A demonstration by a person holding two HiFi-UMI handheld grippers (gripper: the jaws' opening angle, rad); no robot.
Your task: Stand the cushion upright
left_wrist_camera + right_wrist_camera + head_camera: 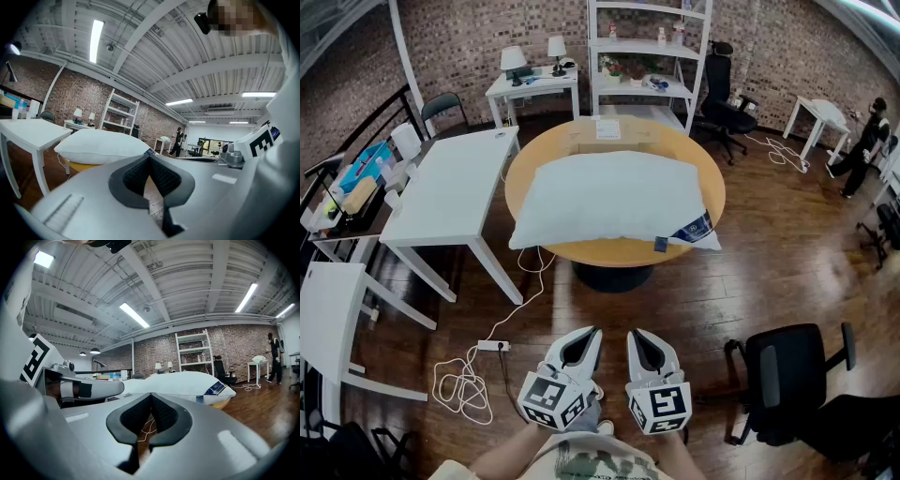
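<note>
Holding closed and empty: left claw [592, 332], right claw [637, 335], both well short of the cushion [614, 208].
Cushion flat on round worktop [523, 176], near corner overhanging; my lift may slide it off, or it flops over.

Brick walls [469, 47] all round, dark wood plank floor [769, 272]. Round wooden counter [619, 251] centre, white table [459, 187] to its L. White shelf unit [647, 47] at back w/ lamp desk [534, 86] beside. Black office chair [787, 375] near R. White cable [492, 345] on floor. Ceiling strip lights [97, 40] lit.
</note>
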